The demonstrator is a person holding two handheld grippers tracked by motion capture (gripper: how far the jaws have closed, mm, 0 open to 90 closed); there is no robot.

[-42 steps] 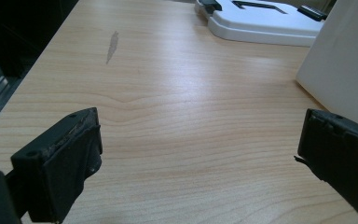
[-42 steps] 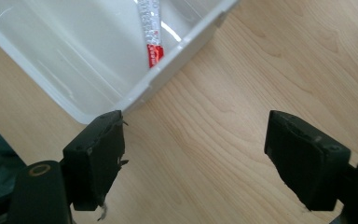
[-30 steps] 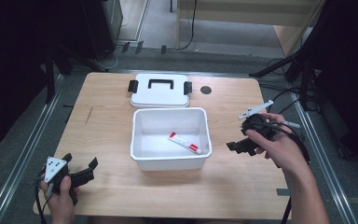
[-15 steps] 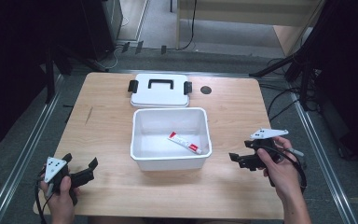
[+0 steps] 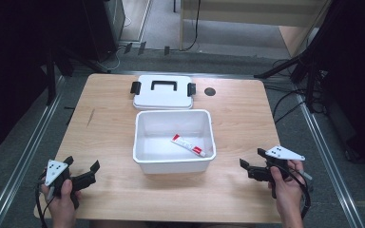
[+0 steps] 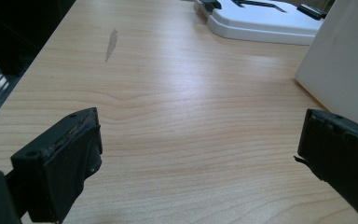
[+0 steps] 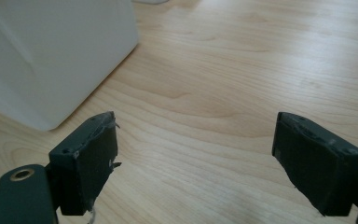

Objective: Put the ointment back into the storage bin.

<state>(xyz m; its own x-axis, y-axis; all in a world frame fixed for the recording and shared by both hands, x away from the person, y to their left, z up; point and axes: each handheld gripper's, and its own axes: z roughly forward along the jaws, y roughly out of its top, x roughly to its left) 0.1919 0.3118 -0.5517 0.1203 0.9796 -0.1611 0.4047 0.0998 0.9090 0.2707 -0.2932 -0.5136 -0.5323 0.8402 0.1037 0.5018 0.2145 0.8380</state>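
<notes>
A white bin [image 5: 145, 142] is sitting at the middle of the bench [image 5: 109, 118], and a red-and-white tube [image 5: 188, 145] is lying inside it, toward its right wall. The bin's lid [image 5: 163, 97] is lying flat just behind it. The right tool [image 5: 253, 167] is hovering right of the bin, its jaws having just been opening, nothing between them. The left tool [image 5: 88, 175] is resting left of the bin's front corner, jaws spread wide and holding nothing.
</notes>
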